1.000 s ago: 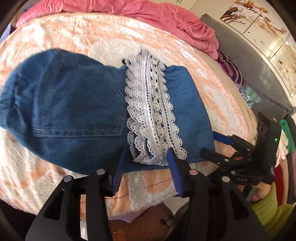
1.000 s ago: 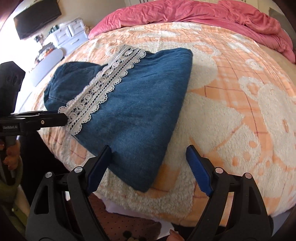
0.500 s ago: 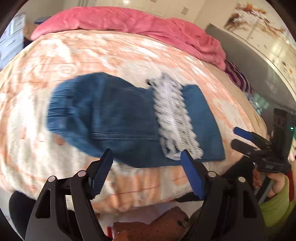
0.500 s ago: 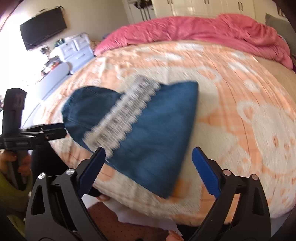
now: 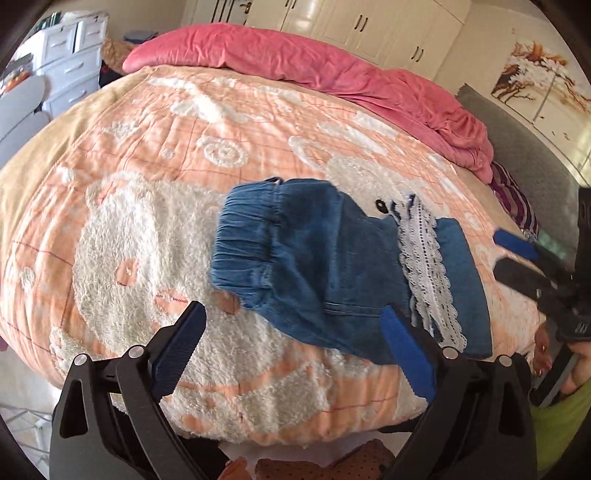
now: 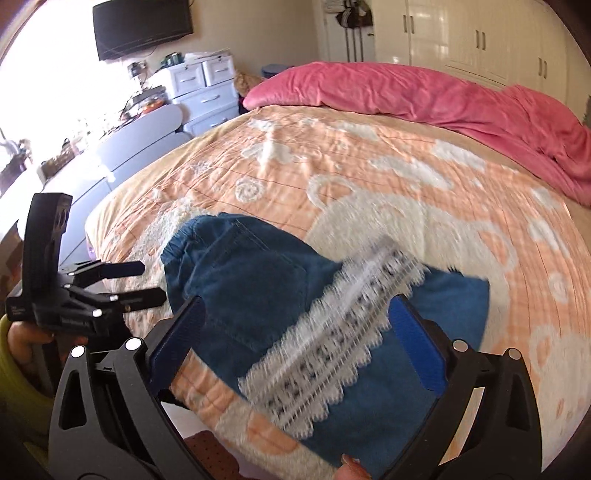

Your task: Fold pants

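Note:
The blue denim pants (image 5: 325, 266) lie folded near the front edge of the bed, with a white lace band (image 5: 428, 273) across them and the gathered waistband to the left. They also show in the right wrist view (image 6: 258, 295), with the lace band (image 6: 332, 343) blurred. My left gripper (image 5: 291, 350) is open and empty, held off the bed's front edge. My right gripper (image 6: 291, 343) is open and empty, above the pants' near end. Each gripper shows in the other's view: the right one (image 5: 524, 258) and the left one (image 6: 136, 282).
The bed carries an orange and white fleece blanket (image 5: 184, 155) with a pink duvet (image 5: 332, 70) bunched along the far side. White drawers (image 6: 199, 88) and a TV (image 6: 142, 26) stand to the left, wardrobes (image 6: 480, 33) behind. A grey headboard (image 5: 524, 155) is on the right.
Both grippers have pulled back from the pants and away from the bed's edge. The left gripper was shut on the pants' near edge a second ago and is open now.

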Tool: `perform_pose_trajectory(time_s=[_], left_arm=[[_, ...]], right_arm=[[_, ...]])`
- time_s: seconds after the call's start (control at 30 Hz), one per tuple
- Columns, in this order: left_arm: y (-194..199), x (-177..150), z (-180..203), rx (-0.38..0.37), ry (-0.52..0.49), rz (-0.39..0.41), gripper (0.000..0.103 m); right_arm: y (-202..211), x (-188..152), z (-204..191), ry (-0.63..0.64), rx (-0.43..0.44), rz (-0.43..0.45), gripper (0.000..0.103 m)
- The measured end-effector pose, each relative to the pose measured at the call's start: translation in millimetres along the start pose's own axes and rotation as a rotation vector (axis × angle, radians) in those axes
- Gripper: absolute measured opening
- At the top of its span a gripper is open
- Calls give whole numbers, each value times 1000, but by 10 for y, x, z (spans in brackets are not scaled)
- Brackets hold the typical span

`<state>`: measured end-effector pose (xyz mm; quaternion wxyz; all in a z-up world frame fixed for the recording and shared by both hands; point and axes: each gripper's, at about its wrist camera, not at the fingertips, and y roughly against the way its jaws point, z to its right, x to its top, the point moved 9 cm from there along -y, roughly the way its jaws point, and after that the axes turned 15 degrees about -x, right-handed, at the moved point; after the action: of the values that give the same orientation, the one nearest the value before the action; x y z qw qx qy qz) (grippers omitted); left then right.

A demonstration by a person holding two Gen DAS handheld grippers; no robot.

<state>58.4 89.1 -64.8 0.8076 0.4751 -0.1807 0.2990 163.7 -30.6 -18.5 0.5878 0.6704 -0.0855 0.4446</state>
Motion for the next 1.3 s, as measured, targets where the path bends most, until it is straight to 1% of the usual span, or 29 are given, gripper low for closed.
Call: perform_pose_trajectory(time_s=[0.1,0.17,0.23,0.33,0.4,0.5,0.53,0.57,0.6,0.73,0.8,0.83,0.87,0.9,0.93,1.0,1.07,1.1,1.13,1.2,1.3], left_arm=[[-56,-27,-66,-17,23,-6,96],[-98,-44,-97,-27,36,-5,96],[-147,-51,-92,-50,48,-1,96],[-230,-38,-79,-90,73,12,95],[-280,-23,-75,-112,75,27,95],[-337,-16,-144,-104,93,38,94],[-357,-14,-160,-116,104,41,92],[-371,-6,-174,-123,107,50,83],[-387,-4,-174,-123,99,58,79],[-458,-18,-161,-120,71,52,74],[-463,-4,-172,-126,71,59,74],[-470,-1,-180,-131,73,61,74],[-477,2,-186,-134,73,65,74],[-480,0,-192,-134,72,67,74],[-488,-2,-202,-137,75,69,74],[-493,8,-218,-148,84,77,76],[-490,22,-230,-179,104,93,83],[-485,24,-228,-192,112,97,84],[-484,34,-217,-197,114,98,86],[-485,51,-195,-213,124,104,92],[-497,93,-159,-266,159,110,93]], right_arm=[[-174,147,-165,70,22,-20,94],[-295,222,-294,102,54,-42,94],[-413,272,-441,114,116,-76,94],[-559,312,-680,146,183,-111,94],[-658,319,-829,181,200,-127,94],[-803,364,-958,212,212,-145,94],[-870,376,-1003,216,227,-161,94],[-909,382,-1011,216,228,-170,94],[-960,395,-1028,216,223,-180,94],[-1179,443,-1143,218,246,-228,94],[-1230,445,-1219,218,282,-249,92],[-1264,438,-1272,223,306,-259,83],[-1306,409,-1322,232,320,-277,71],[-1374,361,-1355,246,324,-301,64],[-1413,334,-1364,255,320,-306,54],[-1426,323,-1342,253,327,-291,47],[-1353,365,-1267,212,366,-274,33],[-1293,392,-1210,183,393,-261,31],[-1189,432,-1119,140,441,-238,29],[-1010,503,-975,72,510,-208,29],[-769,572,-807,10,581,-172,29]])
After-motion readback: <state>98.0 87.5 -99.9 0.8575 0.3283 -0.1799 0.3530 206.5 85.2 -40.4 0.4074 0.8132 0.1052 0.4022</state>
